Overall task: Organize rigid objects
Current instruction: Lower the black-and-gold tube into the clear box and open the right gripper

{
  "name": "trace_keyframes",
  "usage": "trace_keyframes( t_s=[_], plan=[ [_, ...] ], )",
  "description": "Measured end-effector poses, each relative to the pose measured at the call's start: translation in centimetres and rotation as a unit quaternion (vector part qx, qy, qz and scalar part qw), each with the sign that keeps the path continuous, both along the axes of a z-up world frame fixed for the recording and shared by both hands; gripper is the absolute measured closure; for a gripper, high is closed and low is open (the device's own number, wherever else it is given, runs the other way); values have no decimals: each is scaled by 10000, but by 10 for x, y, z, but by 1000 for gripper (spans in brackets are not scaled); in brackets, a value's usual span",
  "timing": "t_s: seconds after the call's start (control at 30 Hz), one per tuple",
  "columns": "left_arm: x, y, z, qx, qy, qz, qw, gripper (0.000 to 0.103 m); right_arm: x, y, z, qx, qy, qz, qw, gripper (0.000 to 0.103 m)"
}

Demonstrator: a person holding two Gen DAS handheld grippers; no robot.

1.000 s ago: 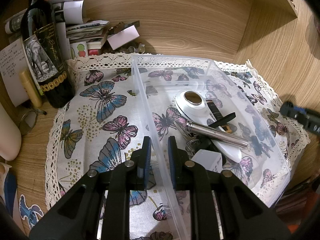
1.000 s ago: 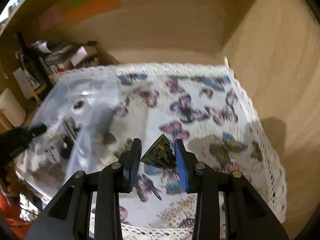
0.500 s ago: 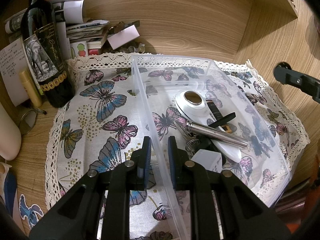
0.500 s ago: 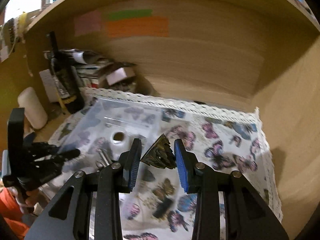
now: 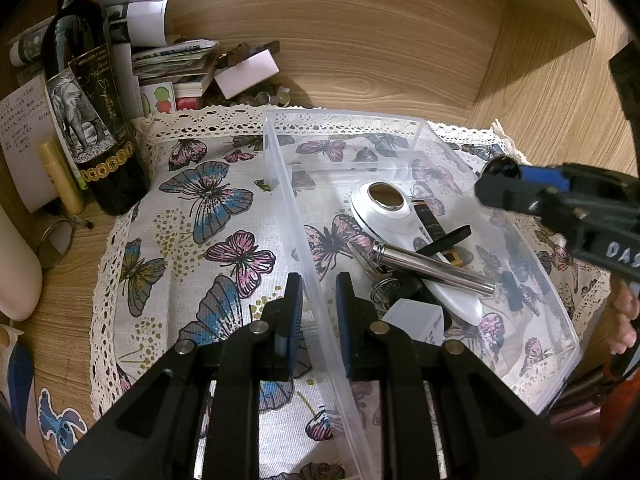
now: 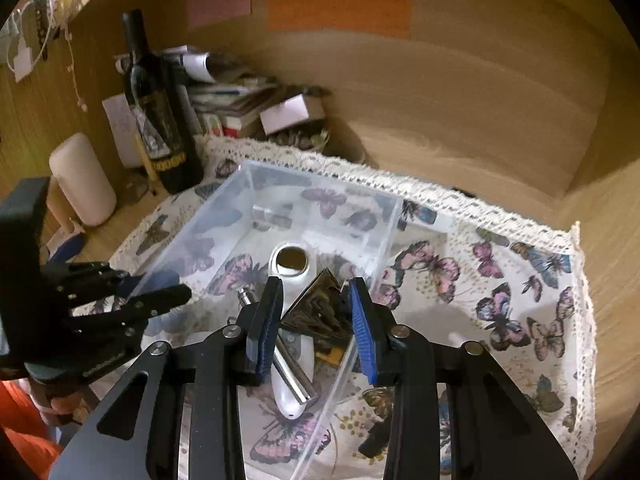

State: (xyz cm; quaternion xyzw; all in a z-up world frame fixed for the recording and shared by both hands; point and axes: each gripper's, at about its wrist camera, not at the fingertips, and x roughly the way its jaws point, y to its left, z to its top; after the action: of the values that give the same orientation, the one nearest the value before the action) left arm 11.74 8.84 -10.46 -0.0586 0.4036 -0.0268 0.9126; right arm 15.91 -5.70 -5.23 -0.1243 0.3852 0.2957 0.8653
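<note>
Above the bin (image 6: 384,240), apparently a clip (image 6: 320,312).

Indoor light, warm and dimmish, from above/front. Left wrist view sharp: wine bottle (image 5: 86,92) label legible, butterfly cloth (image 5: 192,216) crisp. Glare streak on metal tube (image 5: 432,266); soft sheen on clear bin (image 5: 298,216) walls. Shadow of shelf on wooden back wall (image 5: 400,56). Right wrist view softer, motion blur esp. on back wall, sticky notes (image 6: 338,12) unreadable. Both: strong fisheye bend, black vignette at corners, edges stretched.
</note>
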Motion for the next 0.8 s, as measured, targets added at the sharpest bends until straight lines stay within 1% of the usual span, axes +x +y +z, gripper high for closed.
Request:
trace_keyframes(
  t_s=[0.23,0.4,0.57,0.8],
  plan=[
    [0,0,0,0,1,0,10000,87,4,9,-14,-160,187,108,9996,72],
    [0,0,0,-1,3,1,10000,87,5,11,-17,-219,289,133,9993,71],
    [0,0,0,-1,3,0,10000,87,2,4,-10,-139,211,52,9997,66],
    [0,0,0,-3,3,-2,10000,87,-4,-23,10,32,-53,-258,9996,65]
  ],
)
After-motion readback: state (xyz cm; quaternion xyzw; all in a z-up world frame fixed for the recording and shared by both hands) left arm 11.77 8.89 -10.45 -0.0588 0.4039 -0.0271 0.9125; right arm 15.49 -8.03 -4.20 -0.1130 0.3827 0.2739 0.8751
